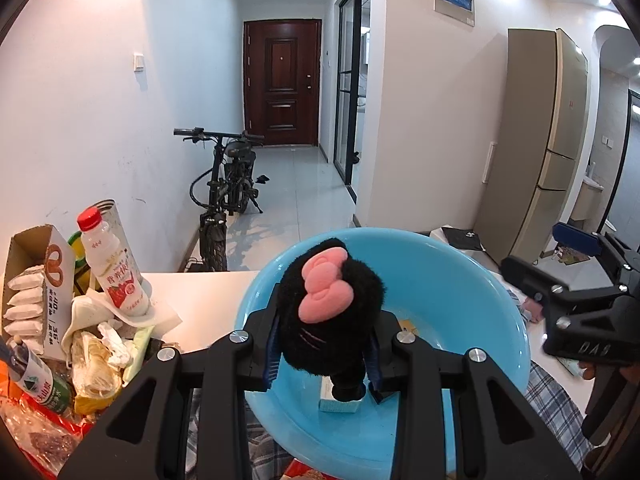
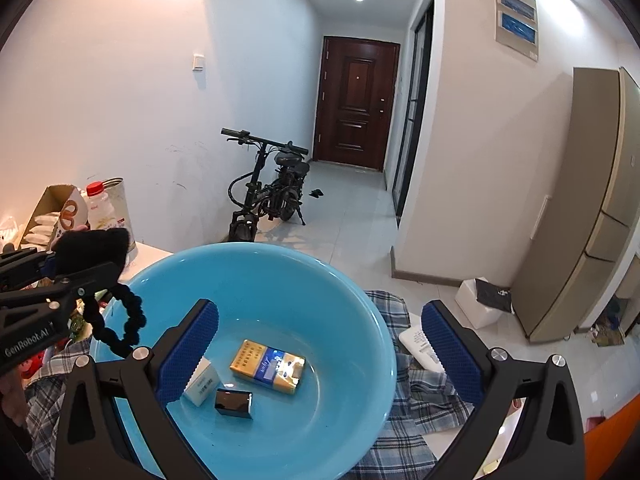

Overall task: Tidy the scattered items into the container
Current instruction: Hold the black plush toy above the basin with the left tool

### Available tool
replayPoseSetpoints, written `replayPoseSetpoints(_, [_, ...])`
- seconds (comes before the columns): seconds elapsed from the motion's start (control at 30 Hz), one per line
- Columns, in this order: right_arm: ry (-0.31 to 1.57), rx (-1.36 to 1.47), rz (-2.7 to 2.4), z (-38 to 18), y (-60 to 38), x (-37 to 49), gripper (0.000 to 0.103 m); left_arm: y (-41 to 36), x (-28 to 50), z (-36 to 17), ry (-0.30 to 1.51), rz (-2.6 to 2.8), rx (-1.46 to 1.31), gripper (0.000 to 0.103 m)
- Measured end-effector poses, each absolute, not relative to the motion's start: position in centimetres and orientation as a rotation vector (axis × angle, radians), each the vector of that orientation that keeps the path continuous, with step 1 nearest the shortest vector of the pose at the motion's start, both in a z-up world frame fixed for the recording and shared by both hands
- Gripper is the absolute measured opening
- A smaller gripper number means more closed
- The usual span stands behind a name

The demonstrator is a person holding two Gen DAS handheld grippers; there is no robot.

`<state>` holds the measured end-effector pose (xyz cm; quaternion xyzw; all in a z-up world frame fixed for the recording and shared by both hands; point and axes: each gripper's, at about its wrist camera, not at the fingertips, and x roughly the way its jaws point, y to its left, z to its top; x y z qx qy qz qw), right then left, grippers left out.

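Observation:
My left gripper (image 1: 324, 354) is shut on a black plush toy (image 1: 332, 304) with a pink bow, held over the near rim of the blue basin (image 1: 460, 280). In the right wrist view the toy (image 2: 94, 248) and its curly black tail hang at the basin's left rim (image 2: 248, 250). My right gripper (image 2: 320, 356) is open and empty above the basin. Inside lie a yellow and blue pack (image 2: 268, 366), a white box (image 2: 202, 384) and a small black box (image 2: 234, 402). The right gripper also shows in the left wrist view (image 1: 576, 304) at the right.
The basin rests on a plaid cloth (image 2: 424, 384) on a white table (image 1: 200, 300). At the left stand a milk bottle (image 1: 112, 264), a snack carton (image 1: 36, 280), a green bottle (image 1: 40, 380) and wrappers. A white box (image 2: 420, 344) lies right of the basin.

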<state>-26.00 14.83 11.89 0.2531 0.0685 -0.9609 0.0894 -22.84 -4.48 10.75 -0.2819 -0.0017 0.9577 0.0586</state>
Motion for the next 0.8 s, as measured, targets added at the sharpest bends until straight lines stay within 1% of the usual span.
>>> replayPoseSetpoints(0.13, [0.176,0.729,-2.874,12.4,15.5,-25.5,0.103,-4.9,-22.9,10.8,-0.041,2.885,-0.857,0.032])
replayPoseSetpoints(0.4, [0.141,0.730,-2.837,12.4,15.0,-25.4,0.103,-5.7,-22.6,11.3,-0.057,2.909,-0.843,0.032])
replayPoseSetpoints(0.8, [0.180,0.734,-2.811,12.0,14.0,-25.0,0.103,-5.2,-22.5,11.3,-0.048,2.898,-0.838,0.032])
